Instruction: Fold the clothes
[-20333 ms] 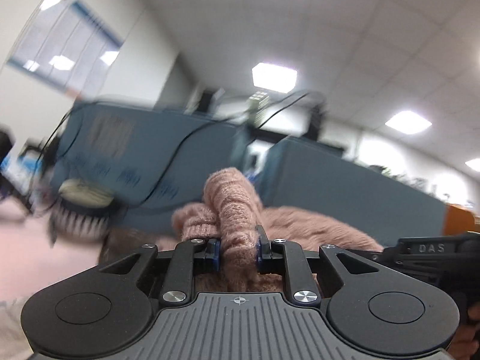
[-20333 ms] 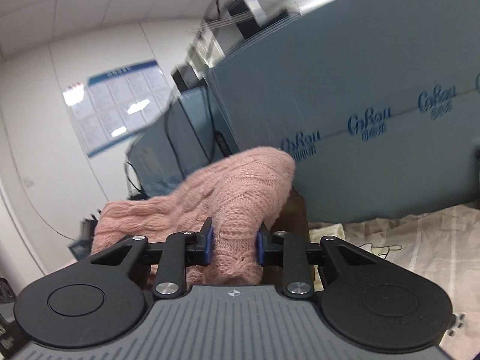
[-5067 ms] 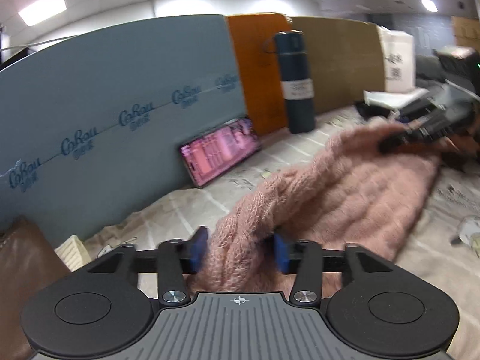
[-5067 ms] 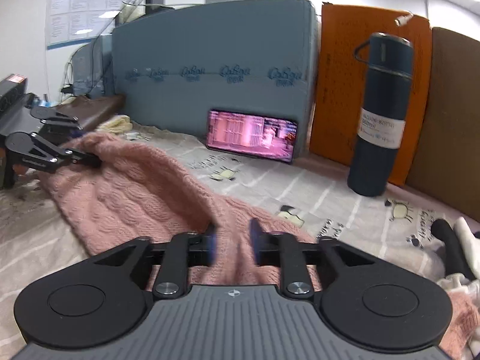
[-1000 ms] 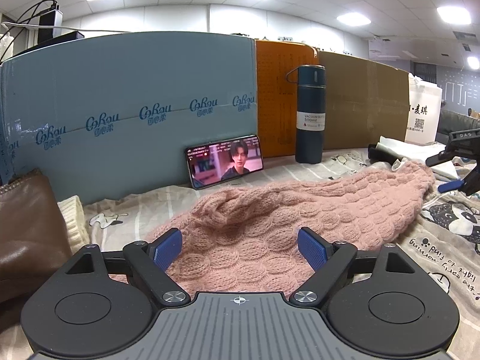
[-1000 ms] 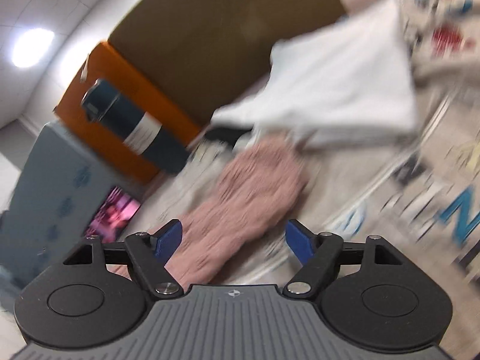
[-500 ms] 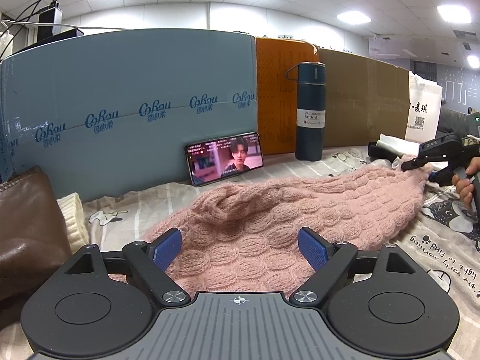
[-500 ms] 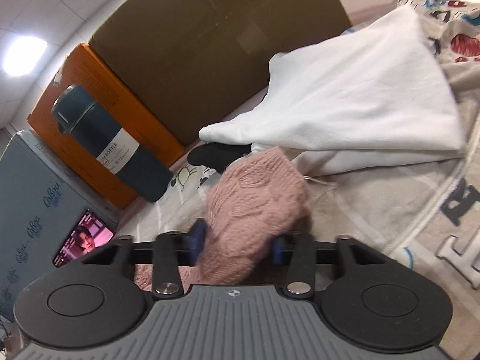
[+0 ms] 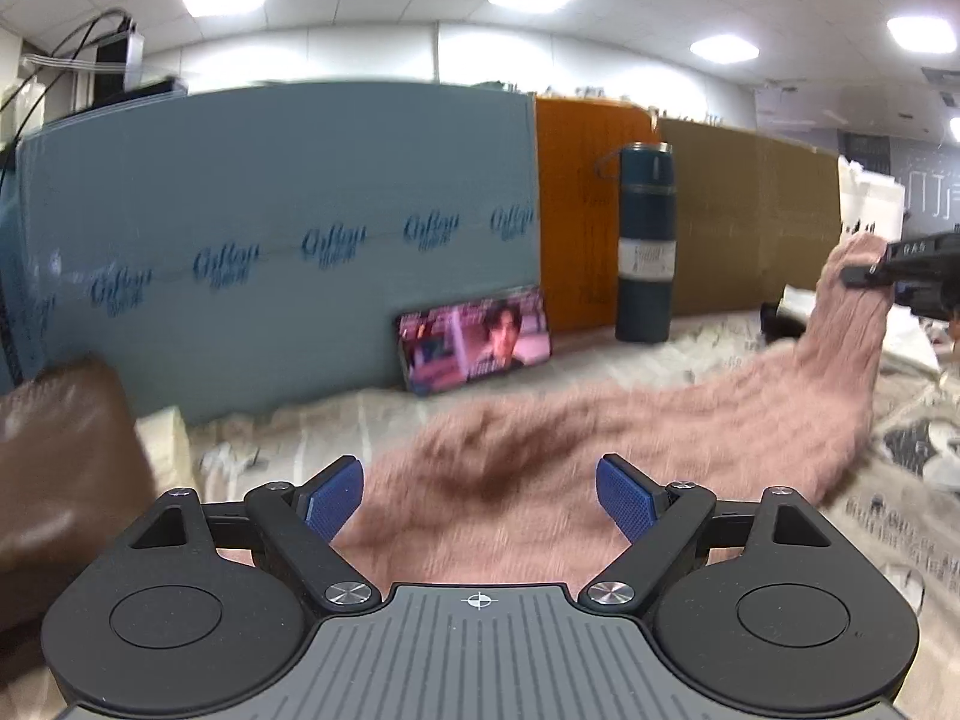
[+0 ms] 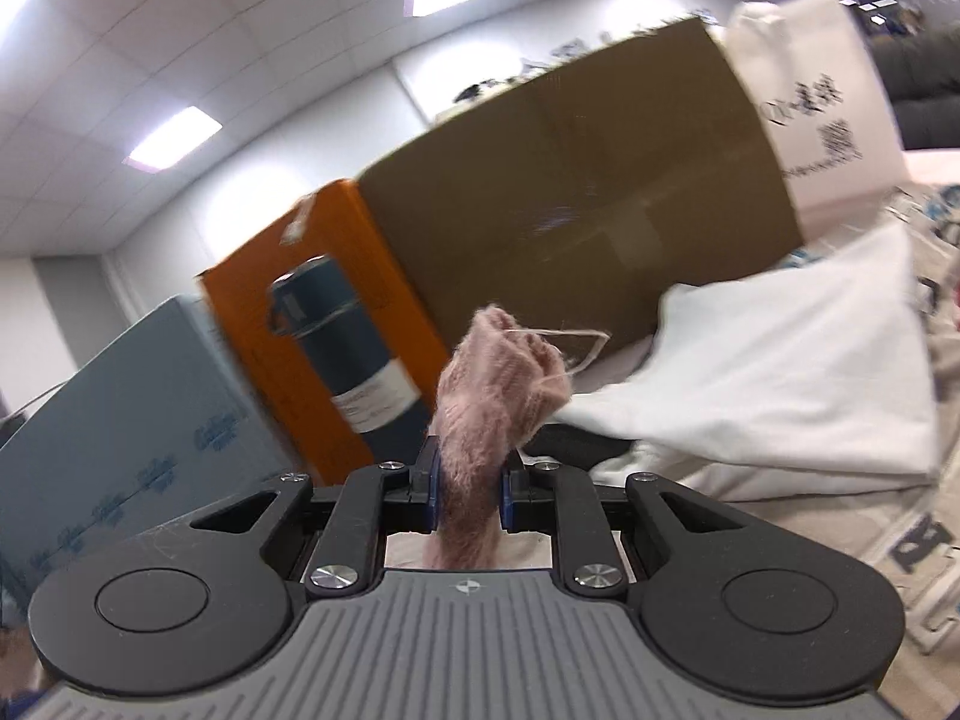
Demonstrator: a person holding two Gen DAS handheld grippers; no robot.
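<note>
A pink knitted sweater (image 9: 600, 438) lies spread on the patterned cloth. My left gripper (image 9: 480, 495) stands open just above its near part, blue pads wide apart with nothing between them. At the far right of the left wrist view the sweater's end rises off the cloth, pinched by my right gripper (image 9: 870, 276). In the right wrist view my right gripper (image 10: 468, 495) is shut on that pink sweater end (image 10: 498, 378), which sticks up between the pads with a loose thread.
A blue foam board (image 9: 288, 240), an orange board (image 9: 582, 204) and a cardboard panel (image 9: 750, 216) wall the back. A dark blue flask (image 9: 645, 240) and a lit phone (image 9: 477, 339) stand there. A brown bag (image 9: 60, 456) sits left; white folded cloth (image 10: 780, 384) lies right.
My right gripper has shut on the sweater's far end and lifted it off the cloth. My left gripper stays open and has shifted slightly over the sweater.
</note>
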